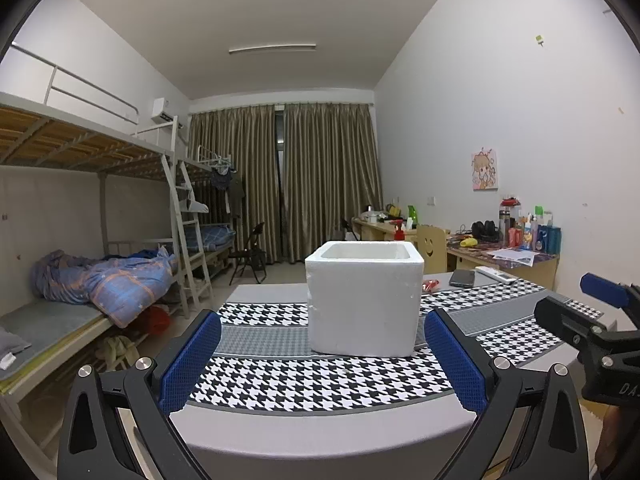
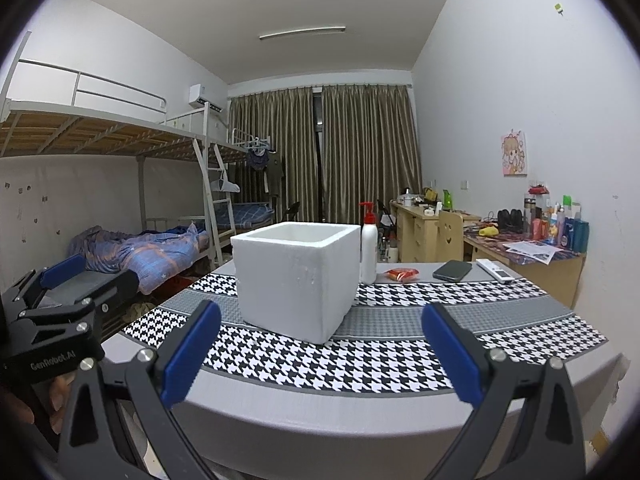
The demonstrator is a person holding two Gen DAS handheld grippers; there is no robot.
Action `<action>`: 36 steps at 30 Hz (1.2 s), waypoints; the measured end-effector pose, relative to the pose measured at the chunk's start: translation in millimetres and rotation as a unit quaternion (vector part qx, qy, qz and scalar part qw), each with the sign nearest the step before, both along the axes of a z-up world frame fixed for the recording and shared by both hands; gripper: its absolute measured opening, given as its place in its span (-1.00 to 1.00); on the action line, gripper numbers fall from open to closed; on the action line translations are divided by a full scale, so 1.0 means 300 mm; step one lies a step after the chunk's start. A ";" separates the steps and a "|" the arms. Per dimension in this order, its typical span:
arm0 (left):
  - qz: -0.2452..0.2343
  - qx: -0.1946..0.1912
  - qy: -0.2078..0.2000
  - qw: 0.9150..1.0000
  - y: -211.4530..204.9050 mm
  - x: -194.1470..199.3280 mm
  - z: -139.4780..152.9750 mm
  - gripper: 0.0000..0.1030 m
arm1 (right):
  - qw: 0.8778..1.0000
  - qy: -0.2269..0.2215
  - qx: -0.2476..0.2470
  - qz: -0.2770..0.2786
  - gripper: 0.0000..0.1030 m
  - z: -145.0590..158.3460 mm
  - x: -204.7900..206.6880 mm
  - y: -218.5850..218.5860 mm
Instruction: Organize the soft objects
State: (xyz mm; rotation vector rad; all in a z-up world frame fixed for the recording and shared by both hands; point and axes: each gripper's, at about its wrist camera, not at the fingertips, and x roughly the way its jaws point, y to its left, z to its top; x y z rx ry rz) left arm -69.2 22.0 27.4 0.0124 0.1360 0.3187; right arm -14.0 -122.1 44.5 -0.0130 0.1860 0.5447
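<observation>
Foam box (image 1: 363,300), houndstooth cloth (image 1: 320,380), dorm table (image 2: 320,420)

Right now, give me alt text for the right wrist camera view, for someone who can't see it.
An open white foam box stands on a table covered with a houndstooth cloth, straight ahead of the open, empty right gripper. Behind the box are a white pump bottle, a red packet, a dark phone and a white remote; the left gripper shows at left.

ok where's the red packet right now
In the right wrist view, the red packet lies on the table's far right, between the white pump bottle and the dark phone.
</observation>
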 end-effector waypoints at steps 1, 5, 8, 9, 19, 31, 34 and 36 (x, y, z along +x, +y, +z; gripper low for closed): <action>-0.001 -0.001 0.000 1.000 0.000 -0.001 -0.001 0.98 | 1.000 -0.003 0.001 -0.001 0.98 0.004 -0.005 -0.002; -0.001 0.000 0.000 1.000 -0.009 -0.009 -0.008 0.98 | 1.000 -0.007 0.001 -0.002 0.98 0.007 -0.008 -0.008; -0.002 -0.001 0.002 1.000 -0.007 -0.011 -0.012 0.98 | 1.000 -0.003 0.000 0.001 0.98 -0.003 -0.008 -0.009; -0.002 -0.002 0.003 1.000 -0.007 -0.011 -0.014 0.98 | 1.000 -0.003 0.000 0.000 0.98 -0.006 -0.006 -0.009; -0.001 -0.006 0.006 1.000 -0.011 -0.014 -0.022 0.98 | 1.000 0.002 -0.007 0.002 0.98 -0.010 0.000 0.001; -0.002 -0.004 0.004 1.000 -0.011 -0.016 -0.023 0.98 | 1.000 -0.001 -0.008 0.002 0.98 -0.012 -0.007 0.004; -0.001 -0.004 0.001 1.000 -0.010 -0.021 -0.021 0.98 | 1.000 -0.001 -0.008 0.003 0.98 -0.011 -0.008 0.004; 0.000 -0.005 -0.004 1.000 -0.009 -0.025 -0.019 0.98 | 1.000 -0.002 -0.009 0.002 0.98 -0.011 -0.010 0.005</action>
